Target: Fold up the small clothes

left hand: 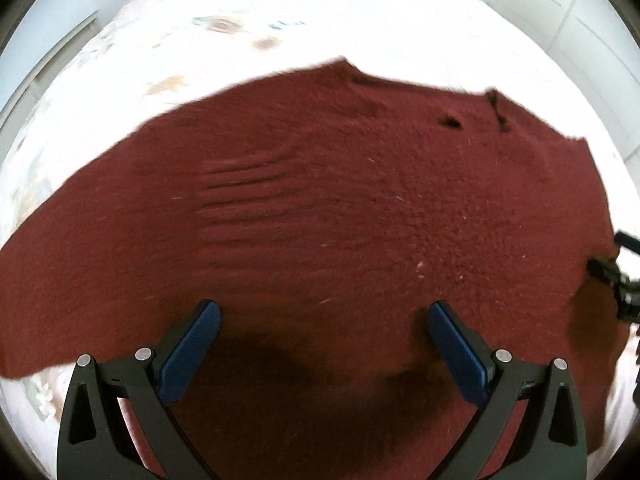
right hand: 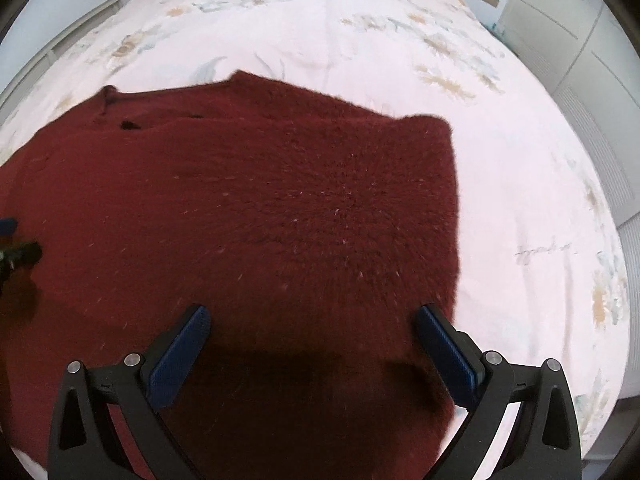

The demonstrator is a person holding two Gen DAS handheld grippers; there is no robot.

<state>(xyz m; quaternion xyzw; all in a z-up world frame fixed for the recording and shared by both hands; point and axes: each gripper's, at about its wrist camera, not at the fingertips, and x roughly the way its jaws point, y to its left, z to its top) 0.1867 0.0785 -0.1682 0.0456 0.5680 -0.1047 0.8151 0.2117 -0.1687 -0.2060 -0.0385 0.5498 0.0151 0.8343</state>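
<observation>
No readable text in either view

The only writing-like mark is a thin grey cursive scrawl (right hand: pixel 545 251) printed on the floral bedspread (right hand: pixel 360 40), seen from the right wrist; its letters are too small and blurred to make out. Nothing else carries a label, brand or number.

Dark red sweater (right hand: pixel 248 208) lies flat on floral bedspread (right hand: pixel 500 168).

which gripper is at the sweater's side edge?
The right gripper: its outer finger sits at the sweater edge, by bare bedspread. The left gripper has knit all around.
</observation>
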